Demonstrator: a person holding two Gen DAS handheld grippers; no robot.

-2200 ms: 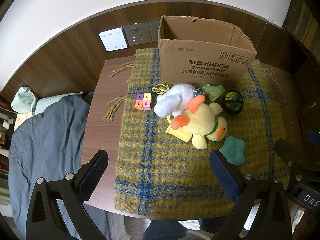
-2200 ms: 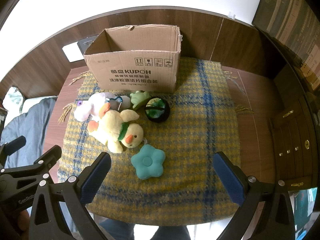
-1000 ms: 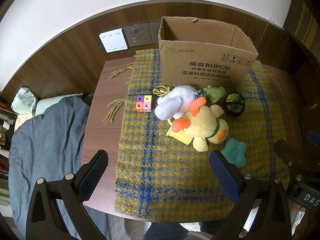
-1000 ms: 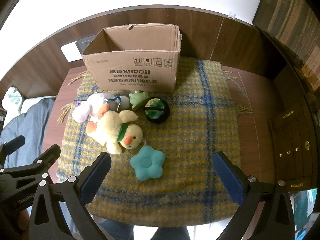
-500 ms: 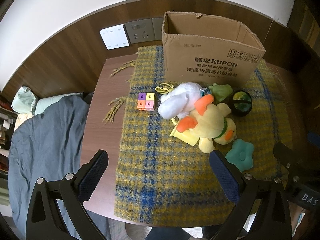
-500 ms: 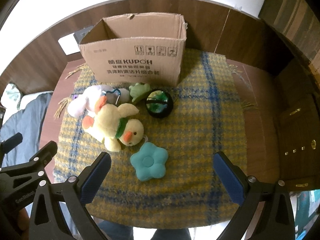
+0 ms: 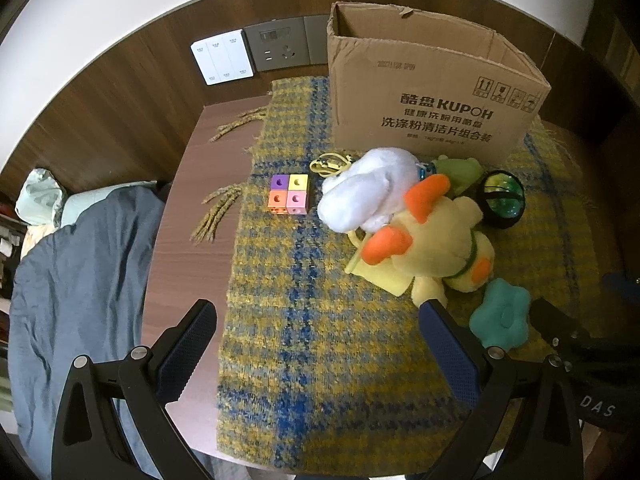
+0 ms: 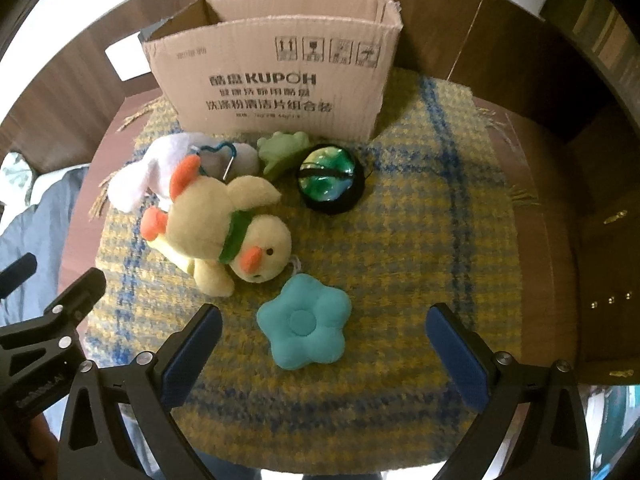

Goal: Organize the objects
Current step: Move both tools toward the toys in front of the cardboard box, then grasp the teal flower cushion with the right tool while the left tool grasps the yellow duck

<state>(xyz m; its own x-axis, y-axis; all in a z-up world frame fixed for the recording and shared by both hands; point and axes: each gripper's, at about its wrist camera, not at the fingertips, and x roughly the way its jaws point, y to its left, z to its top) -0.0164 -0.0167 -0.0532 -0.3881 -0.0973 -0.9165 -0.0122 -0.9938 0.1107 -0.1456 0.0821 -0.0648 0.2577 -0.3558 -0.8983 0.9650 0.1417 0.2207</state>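
Left wrist view: the left hand-held gripper (image 7: 316,344) hangs with its jaws wide apart and empty over the plaid cloth (image 7: 304,320) on the bench (image 7: 188,216); the box (image 7: 432,100) stands at 1 o'clock, the cube block (image 7: 289,193) at 12, and the duck (image 7: 436,240) lies at 2 against the white plush (image 7: 372,188). Right wrist view: the right hand-held gripper (image 8: 322,344) is likewise spread and empty, the teal flower (image 8: 305,321) lying between its fingers, the duck (image 8: 224,232) at 11, the dark ball (image 8: 330,178) at 12 before the box (image 8: 276,84).
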